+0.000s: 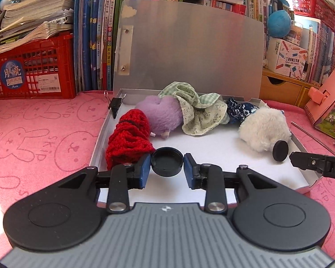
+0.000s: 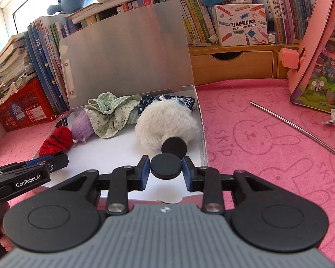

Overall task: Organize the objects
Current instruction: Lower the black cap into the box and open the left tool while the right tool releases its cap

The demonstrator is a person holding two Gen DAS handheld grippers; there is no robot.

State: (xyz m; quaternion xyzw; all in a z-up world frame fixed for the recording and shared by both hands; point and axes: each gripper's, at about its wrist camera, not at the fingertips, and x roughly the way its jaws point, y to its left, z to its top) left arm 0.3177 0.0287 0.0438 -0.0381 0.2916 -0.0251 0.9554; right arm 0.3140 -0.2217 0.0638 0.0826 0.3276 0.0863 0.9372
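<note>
Two grippers working over open box (image 1: pixel 301 147). Left gripper (image 1: pixel 167 164) pinching black cap (image 1: pixel 166 162), hollow side up, above box's near left floor beside red knit (image 1: pixel 128 139). Right gripper (image 2: pixel 166 167) pinching black disc (image 2: pixel 166 166); second disc (image 2: pixel 174 148) lying just ahead, leaning on white plush (image 2: pixel 165 121). Right gripper nearer to it. Only right view showing both discs; left view showing cap's hollow.

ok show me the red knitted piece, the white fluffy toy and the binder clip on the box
red knitted piece (image 1: pixel 128 137): left wrist view, middle of the knit.
white fluffy toy (image 2: pixel 165 120): right wrist view, centre of its fur.
binder clip (image 1: pixel 115 106): left wrist view, its black body.
</note>
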